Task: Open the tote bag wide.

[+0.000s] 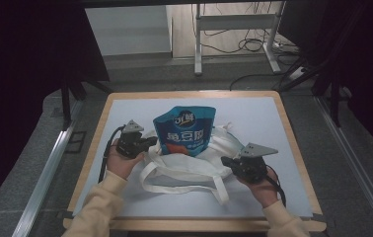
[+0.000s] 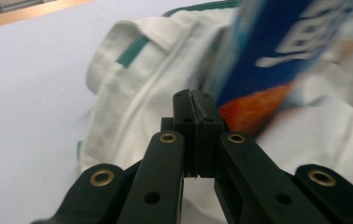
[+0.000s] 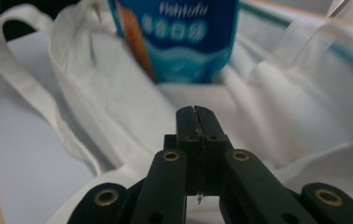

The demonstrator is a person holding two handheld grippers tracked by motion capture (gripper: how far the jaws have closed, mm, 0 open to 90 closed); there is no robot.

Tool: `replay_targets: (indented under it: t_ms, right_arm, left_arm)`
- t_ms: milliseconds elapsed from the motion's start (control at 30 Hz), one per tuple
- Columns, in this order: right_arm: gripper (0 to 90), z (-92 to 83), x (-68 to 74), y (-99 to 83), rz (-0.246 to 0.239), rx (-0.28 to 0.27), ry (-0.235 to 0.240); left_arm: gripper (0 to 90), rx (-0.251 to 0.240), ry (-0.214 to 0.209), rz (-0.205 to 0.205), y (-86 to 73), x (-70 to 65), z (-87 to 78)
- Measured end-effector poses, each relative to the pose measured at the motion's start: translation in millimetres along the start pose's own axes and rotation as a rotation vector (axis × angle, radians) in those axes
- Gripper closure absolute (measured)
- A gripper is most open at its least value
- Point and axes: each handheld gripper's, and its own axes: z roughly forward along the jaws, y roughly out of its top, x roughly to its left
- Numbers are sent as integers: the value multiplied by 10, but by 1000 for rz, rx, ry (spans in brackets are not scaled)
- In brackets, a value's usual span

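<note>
On tabletop (image 1: 283, 148): snack pouch (image 1: 185, 129) standing in tote bag (image 1: 184, 165); left claw (image 1: 147, 141) and right claw (image 1: 226, 160) pinched together on bag's rim, apparently bagging; next likely release.

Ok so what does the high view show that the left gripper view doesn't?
High view alone: the person's hands, the right gripper, the table's wooden rim, the bag's looping handles and the floor beyond. Left gripper view alone: the left gripper with its jaws pressed together, close up. Both: the white cloth bag and blue snack pouch.
</note>
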Motion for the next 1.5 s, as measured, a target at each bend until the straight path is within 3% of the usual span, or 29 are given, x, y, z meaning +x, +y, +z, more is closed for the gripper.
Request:
replay_targets:
  t_ms: [167,333,633,933,1133,1267,1367,1500]
  right_arm:
    - [886,-22,-158,183,9,-22,-27]
    - [886,12,-327,355,18,-19,-68]
    - [886,160,-505,501,31,9,-86]
    - [886,351,-520,517,13,52,-64]
    - [886,490,-549,469,-6,122,-94]
    - [886,539,-648,433,22,163,-133]
    - [886,594,-739,379,61,179,-122]
    - [887,668,-790,336,71,187,-129]
  left_arm:
    - [895,-11,-54,-9,-57,-92,-63]
    - [896,-8,-71,-9,-123,-152,-87]
    - [895,6,-110,7,-210,-263,-122]
    - [896,60,-123,20,-293,-343,-14]
    - [896,83,-132,17,-349,-346,21]
    - [896,111,-132,30,-418,-361,47]
    - [896,130,-136,28,-481,-367,70]
    - [896,152,-135,28,-554,-359,92]
